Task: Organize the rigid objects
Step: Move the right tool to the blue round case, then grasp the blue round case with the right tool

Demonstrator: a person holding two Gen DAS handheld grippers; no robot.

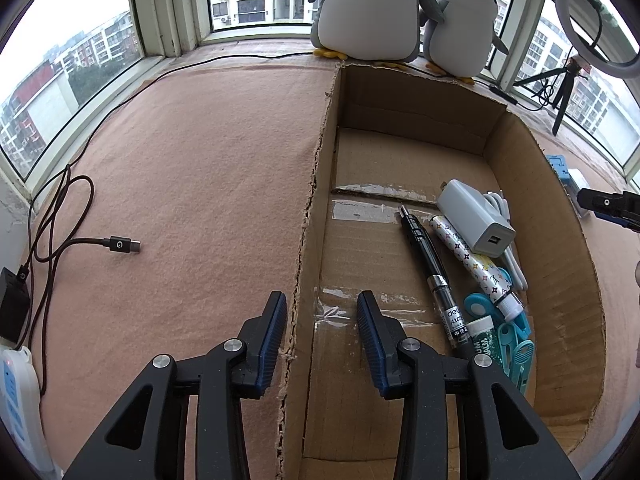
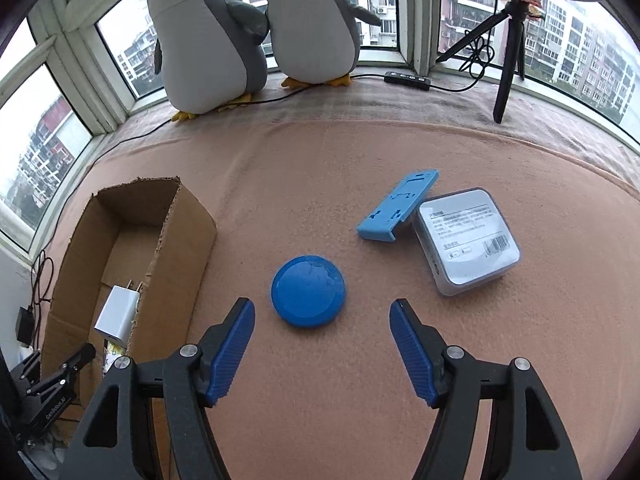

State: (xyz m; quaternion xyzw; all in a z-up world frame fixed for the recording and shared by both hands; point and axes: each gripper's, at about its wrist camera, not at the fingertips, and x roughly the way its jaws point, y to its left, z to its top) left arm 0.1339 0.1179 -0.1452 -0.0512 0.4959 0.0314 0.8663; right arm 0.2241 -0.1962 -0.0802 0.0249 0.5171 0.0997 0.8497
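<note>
An open cardboard box [image 1: 404, 152] lies on the pink cloth; it also shows in the right wrist view [image 2: 176, 240]. Inside are a white charger [image 1: 476, 218], a black pen [image 1: 432, 276], a patterned tube [image 1: 476, 266] and teal scissors [image 1: 512, 340]. My left gripper [image 1: 322, 304] is open and empty, straddling the box's left wall. My right gripper [image 2: 322, 314] is open and empty just in front of a blue round disc [image 2: 308, 290]. Beyond the disc lie a blue plastic holder [image 2: 398, 210] and a grey square box [image 2: 468, 240].
Two plush penguins [image 2: 256, 32] stand on the window sill at the back. A tripod [image 2: 508, 52] and a cable remote [image 2: 406, 80] stand at the back right. A dark USB cable [image 1: 120, 246] and a power strip [image 1: 16, 392] lie left of the box.
</note>
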